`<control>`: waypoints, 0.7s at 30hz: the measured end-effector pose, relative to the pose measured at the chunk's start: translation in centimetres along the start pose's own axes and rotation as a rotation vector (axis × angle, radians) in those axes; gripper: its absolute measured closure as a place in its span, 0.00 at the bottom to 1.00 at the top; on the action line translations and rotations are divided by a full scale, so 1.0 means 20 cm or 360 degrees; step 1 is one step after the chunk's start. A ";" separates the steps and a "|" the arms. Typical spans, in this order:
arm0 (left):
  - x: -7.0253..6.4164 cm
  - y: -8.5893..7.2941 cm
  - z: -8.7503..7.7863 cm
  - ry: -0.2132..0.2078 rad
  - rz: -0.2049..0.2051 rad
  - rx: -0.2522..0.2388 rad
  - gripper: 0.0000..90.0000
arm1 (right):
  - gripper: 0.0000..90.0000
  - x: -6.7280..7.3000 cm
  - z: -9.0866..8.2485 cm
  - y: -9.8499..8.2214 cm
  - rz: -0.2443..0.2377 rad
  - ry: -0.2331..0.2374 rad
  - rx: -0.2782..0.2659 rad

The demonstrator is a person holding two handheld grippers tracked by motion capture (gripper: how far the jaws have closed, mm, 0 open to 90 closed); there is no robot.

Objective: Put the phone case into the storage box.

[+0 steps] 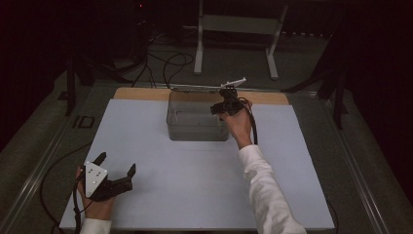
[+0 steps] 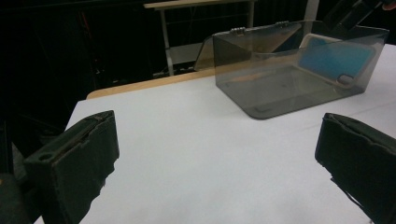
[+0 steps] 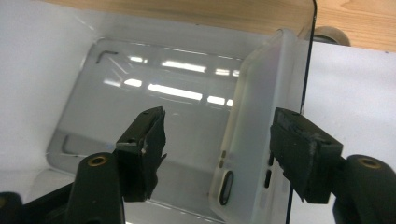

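- Right gripper (image 1: 225, 100): over the right end of the box (image 1: 197, 127), pointing down into it; jaws spread, pads clear of the case
- Case (image 3: 254, 116): inside the box, standing on edge, leaning against the right wall; it lies between the spread jaws
- Left gripper (image 1: 116, 171): near the front-left of the mat (image 1: 195, 175), well apart from the box; jaws wide apart, nothing between them
- Box lid (image 2: 243, 35): open

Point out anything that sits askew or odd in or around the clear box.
The phone case stands on edge inside the clear box, leaning against its side wall rather than lying flat. The right gripper hangs open above it. Nothing looks spilled or damaged.
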State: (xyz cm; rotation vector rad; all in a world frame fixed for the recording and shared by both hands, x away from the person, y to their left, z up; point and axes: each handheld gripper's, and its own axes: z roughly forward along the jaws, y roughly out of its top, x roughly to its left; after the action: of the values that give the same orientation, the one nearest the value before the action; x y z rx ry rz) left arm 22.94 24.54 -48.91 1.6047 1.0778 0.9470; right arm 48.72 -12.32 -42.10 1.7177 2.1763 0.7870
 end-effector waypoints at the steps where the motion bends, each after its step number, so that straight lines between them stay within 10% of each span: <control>1: 0.00 0.00 0.00 -0.0002 0.0001 0.0003 0.00 | 0.34 0.00 -0.01 -0.01 -0.0002 0.0022 -0.0020; 21: 0.00 -0.01 0.02 -0.0019 -0.0001 0.0035 0.00 | 0.15 -0.05 -0.15 -0.22 -0.0182 0.0054 -0.0406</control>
State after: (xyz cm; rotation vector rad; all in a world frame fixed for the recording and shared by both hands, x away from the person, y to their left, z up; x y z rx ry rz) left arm 23.19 24.46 -49.13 1.6261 1.0839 0.9266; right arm 43.81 -14.68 -42.33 1.4531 2.0692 1.0194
